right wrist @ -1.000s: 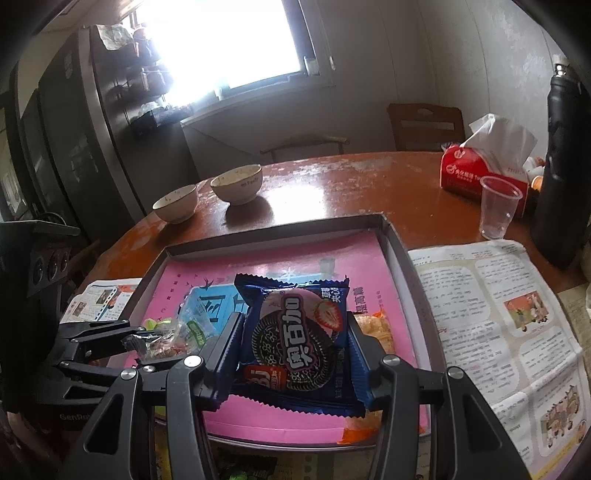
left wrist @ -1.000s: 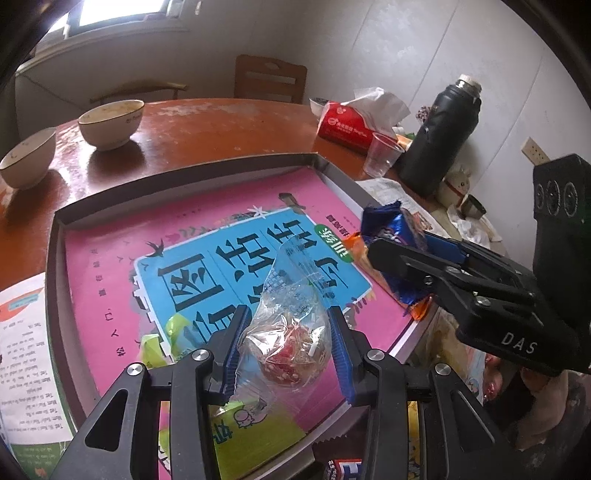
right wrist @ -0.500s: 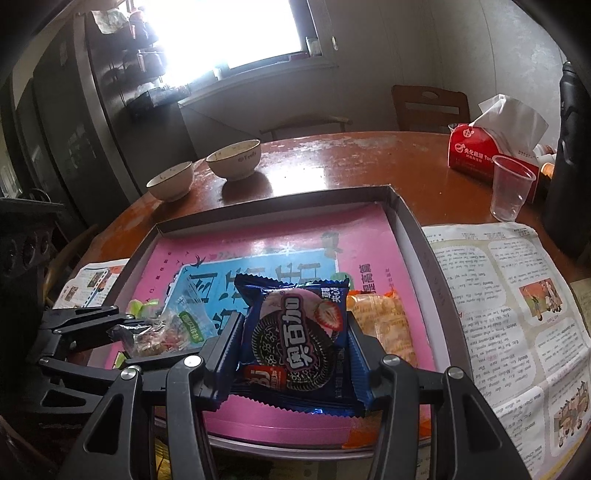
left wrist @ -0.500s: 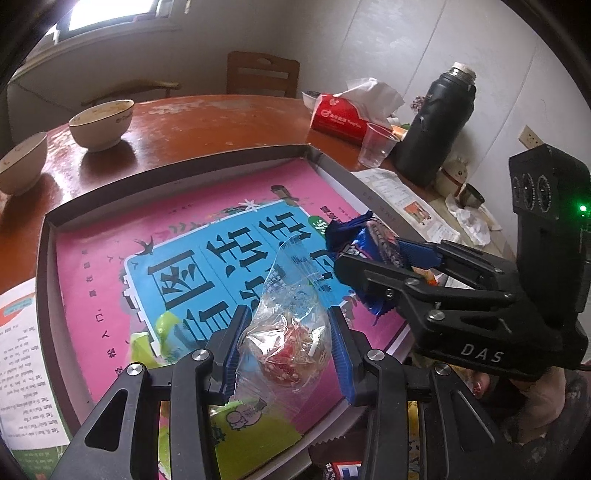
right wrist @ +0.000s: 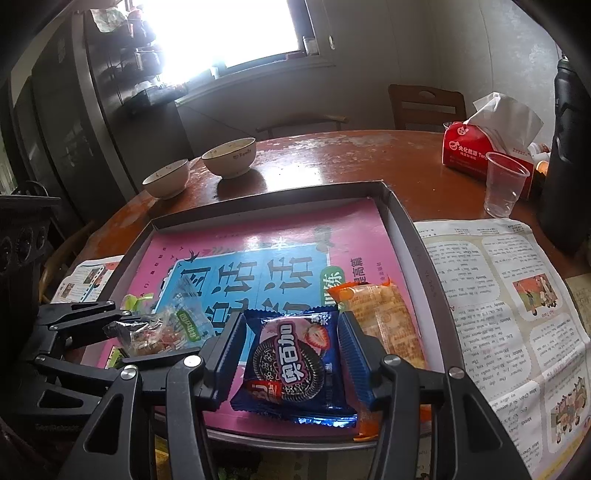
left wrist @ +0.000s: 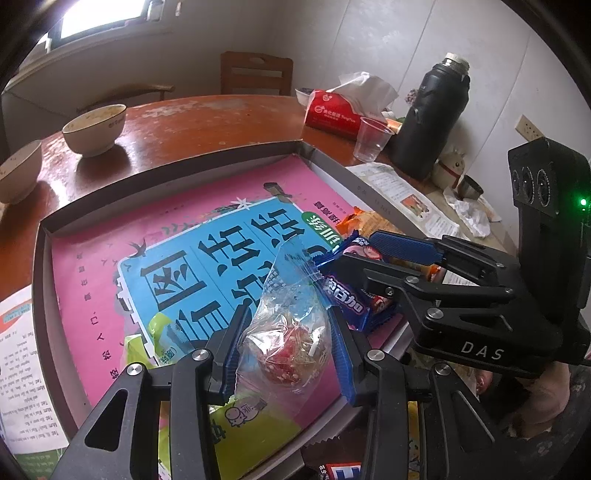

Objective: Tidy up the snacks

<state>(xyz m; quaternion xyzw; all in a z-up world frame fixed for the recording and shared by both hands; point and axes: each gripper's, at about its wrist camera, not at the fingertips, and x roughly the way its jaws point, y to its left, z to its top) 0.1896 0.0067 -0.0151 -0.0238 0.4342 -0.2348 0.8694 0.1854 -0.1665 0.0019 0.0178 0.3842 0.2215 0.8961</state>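
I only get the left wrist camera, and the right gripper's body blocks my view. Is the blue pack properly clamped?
Observer: Yes. The right gripper has its jaws shut on the blue pack, one finger on each long side.
Operator: Which face is up?
Observer: The printed front, with a cookie and a strawberry on it.
Operator: What lies to its right?
Observer: An orange packet lies lengthwise in the tray, between the right finger and the tray's right wall.

Blown-out window glare (dim interior), fisheye-warped dark edges.
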